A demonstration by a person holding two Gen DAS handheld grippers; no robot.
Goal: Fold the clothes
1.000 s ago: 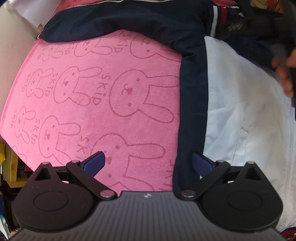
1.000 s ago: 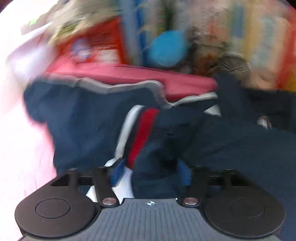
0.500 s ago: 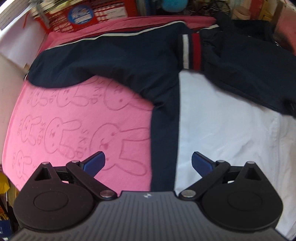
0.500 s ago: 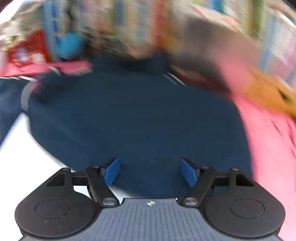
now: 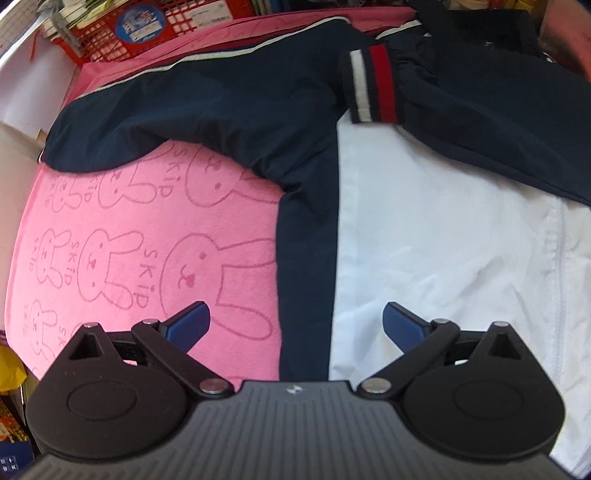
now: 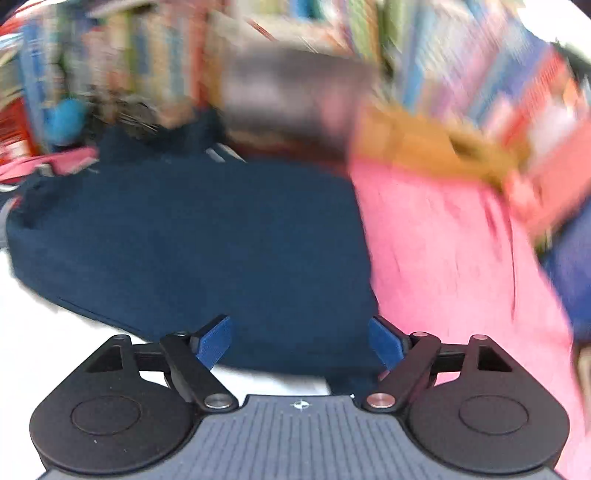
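A navy and white jacket (image 5: 424,229) lies spread on a pink rabbit-print towel (image 5: 122,236). One navy sleeve (image 5: 207,110) stretches out to the left. The other sleeve is folded across the white front, its red and white striped cuff (image 5: 373,83) near the middle. My left gripper (image 5: 295,323) is open and empty, above the navy side panel near the hem. In the blurred right wrist view, my right gripper (image 6: 299,343) is open and empty over the folded navy sleeve (image 6: 207,243).
A red mesh basket (image 5: 147,29) with papers stands beyond the towel's far edge. Blurred book spines (image 6: 424,55) fill the back of the right wrist view. The pink towel (image 6: 450,266) lies bare to the right of the jacket.
The right gripper let go of the striped-cuff sleeve, which now lies across the white front, and swung to the right. The left gripper pulled back, showing more of the jacket.
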